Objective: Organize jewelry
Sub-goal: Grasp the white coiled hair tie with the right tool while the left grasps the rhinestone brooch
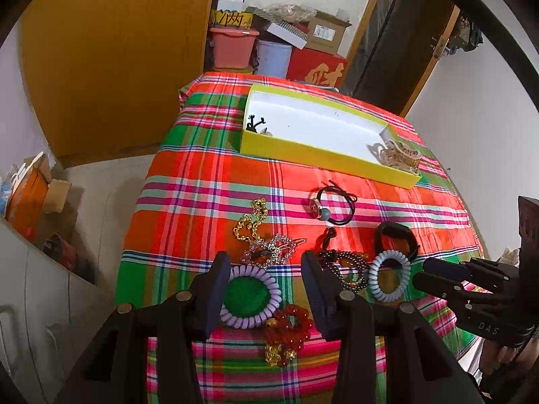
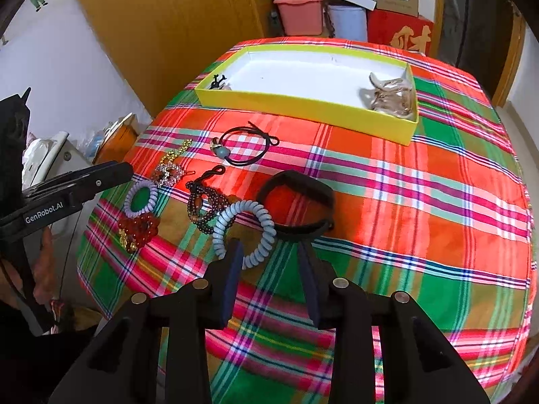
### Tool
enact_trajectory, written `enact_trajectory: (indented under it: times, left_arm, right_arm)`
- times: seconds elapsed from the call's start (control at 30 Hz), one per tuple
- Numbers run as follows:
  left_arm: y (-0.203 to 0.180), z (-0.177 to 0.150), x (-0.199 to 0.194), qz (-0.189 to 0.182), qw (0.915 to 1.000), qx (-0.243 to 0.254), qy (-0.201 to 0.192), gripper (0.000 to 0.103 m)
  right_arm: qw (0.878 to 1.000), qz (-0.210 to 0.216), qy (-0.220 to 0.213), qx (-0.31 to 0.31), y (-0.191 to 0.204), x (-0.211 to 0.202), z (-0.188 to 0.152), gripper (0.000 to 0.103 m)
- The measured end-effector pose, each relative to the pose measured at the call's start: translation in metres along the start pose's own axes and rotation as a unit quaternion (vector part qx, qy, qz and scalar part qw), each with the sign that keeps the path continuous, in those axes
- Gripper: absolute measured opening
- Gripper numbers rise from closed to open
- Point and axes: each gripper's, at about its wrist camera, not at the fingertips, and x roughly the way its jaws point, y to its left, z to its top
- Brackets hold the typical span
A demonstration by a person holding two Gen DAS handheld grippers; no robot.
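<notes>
I had both tools spread and empty: the left gripper [image 1: 266, 289] flanked the lilac coil tie [image 1: 251, 298], the right gripper [image 2: 269, 262] sat just short of the blue coil tie [image 2: 244, 232], probably lining up pickups. Beyond them the beads and the black band [image 2: 296, 207] crowded together; farthest lay the yellow box [image 2: 303, 106], nearly bare.

My table [image 1: 209, 208] wears a plaid cloth of red, green and pink; behind its far edge stands a stack of storage: a pink bin [image 1: 232, 48], a pale bucket [image 1: 273, 58], a red box [image 1: 318, 67] with gold lettering, and a cardboard box [image 1: 328, 32] on top. A wide wooden panel [image 1: 118, 60] fills the left side, a dark door [image 1: 401, 43] in a wooden frame the right, with white wall [image 1: 471, 107] beside it. Low on my left, more boxes [image 1: 30, 198] sit on white furniture; light is even, indoor.
</notes>
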Motion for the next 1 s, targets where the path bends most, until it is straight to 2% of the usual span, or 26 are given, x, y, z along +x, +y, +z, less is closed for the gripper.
enact_trajectory:
  times: [0.27, 0.47, 0.57, 0.63, 0.77, 0.83, 0.87, 0.93, 0.97, 1.0]
  left_arm:
    - [-0.005, 0.003, 0.019, -0.006, 0.9998, 0.014, 0.013, 0.043]
    - [-0.004, 0.006, 0.037, -0.003, 0.9994, 0.023, 0.028, 0.043]
    - [-0.002, 0.005, 0.046, -0.001, 0.999, 0.026, 0.037, 0.043]
    - [-0.002, 0.005, 0.049, 0.0, 0.999, 0.029, 0.035, 0.043]
    - [-0.006, 0.004, 0.05, 0.005, 0.9986, 0.04, 0.033, 0.043]
    - [-0.008, 0.002, 0.049, 0.012, 0.9983, 0.05, 0.029, 0.039]
    - [-0.009, 0.001, 0.049, 0.01, 0.9982, 0.052, 0.028, 0.032]
    - [-0.01, 0.0, 0.048, 0.009, 0.9982, 0.054, 0.026, 0.03]
    - [-0.011, 0.0, 0.047, 0.007, 0.9982, 0.055, 0.024, 0.024]
    - [-0.011, 0.0, 0.046, 0.006, 0.9983, 0.054, 0.021, 0.009]
  right_arm:
    - [1.0, 0.0, 0.02, 0.004, 0.0, 0.018, 0.001, 0.034]
    - [1.0, 0.0, 0.029, 0.003, 0.001, 0.025, 0.0, 0.029]
    - [1.0, -0.003, 0.029, 0.001, 0.001, 0.027, 0.001, 0.023]
    - [1.0, -0.005, 0.029, 0.001, 0.0, 0.027, 0.002, 0.012]
    - [1.0, -0.002, 0.026, 0.0, 0.0, 0.025, 0.001, 0.011]
    - [1.0, 0.001, 0.023, 0.0, 0.0, 0.023, 0.001, 0.01]
    - [1.0, 0.002, 0.022, 0.0, 0.0, 0.022, 0.0, 0.01]
    - [1.0, 0.002, 0.019, 0.0, 0.0, 0.019, 0.0, 0.01]
    - [1.0, 0.003, 0.017, 0.0, 0.0, 0.018, 0.0, 0.01]
    - [1.0, 0.003, 0.016, -0.001, 0.0, 0.017, -0.001, 0.01]
